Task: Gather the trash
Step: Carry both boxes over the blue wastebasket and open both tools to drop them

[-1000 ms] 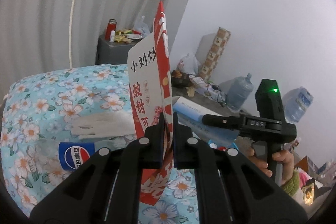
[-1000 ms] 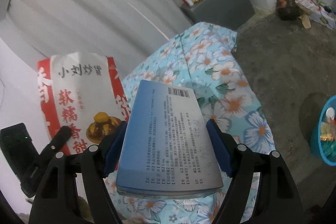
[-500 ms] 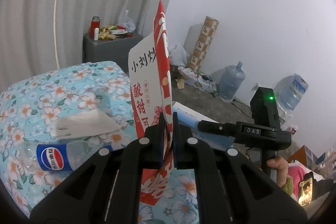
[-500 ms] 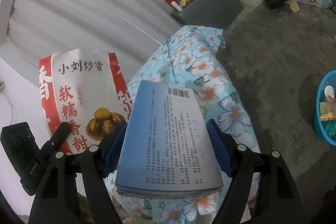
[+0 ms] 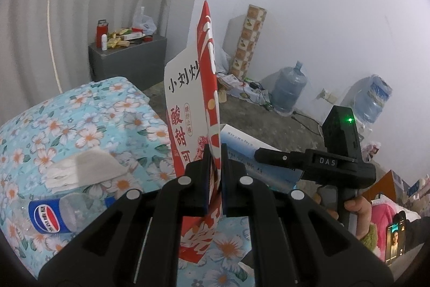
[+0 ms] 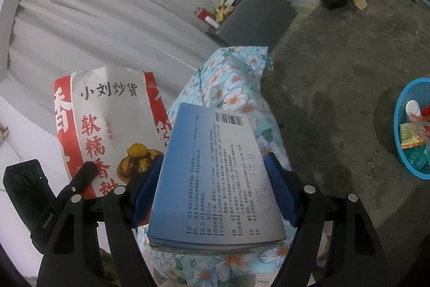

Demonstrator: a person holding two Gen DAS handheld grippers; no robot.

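Note:
My left gripper (image 5: 215, 179) is shut on a red and white snack bag (image 5: 193, 104), held upright and edge-on above the floral-covered table (image 5: 80, 114). The bag also shows in the right wrist view (image 6: 107, 131). My right gripper (image 6: 215, 192) is shut on a flat blue medicine box (image 6: 212, 174), held across its width; the box also shows in the left wrist view (image 5: 242, 152). An empty Pepsi bottle (image 5: 53, 214) and a white tissue (image 5: 80, 168) lie on the table at the left. A blue basket (image 6: 411, 131) holding trash stands on the floor at the right.
A grey cabinet (image 5: 129, 61) with a red flask and clutter stands by the curtain. Two water jugs (image 5: 290, 88) and a patterned roll (image 5: 247, 39) stand along the white wall. The floor (image 6: 336, 71) is bare concrete. A phone (image 5: 395, 238) shows at lower right.
Both grippers have swung right, away from the table, with bag and box still held. The table has slid left in view and the blue basket has come further into the right wrist view.

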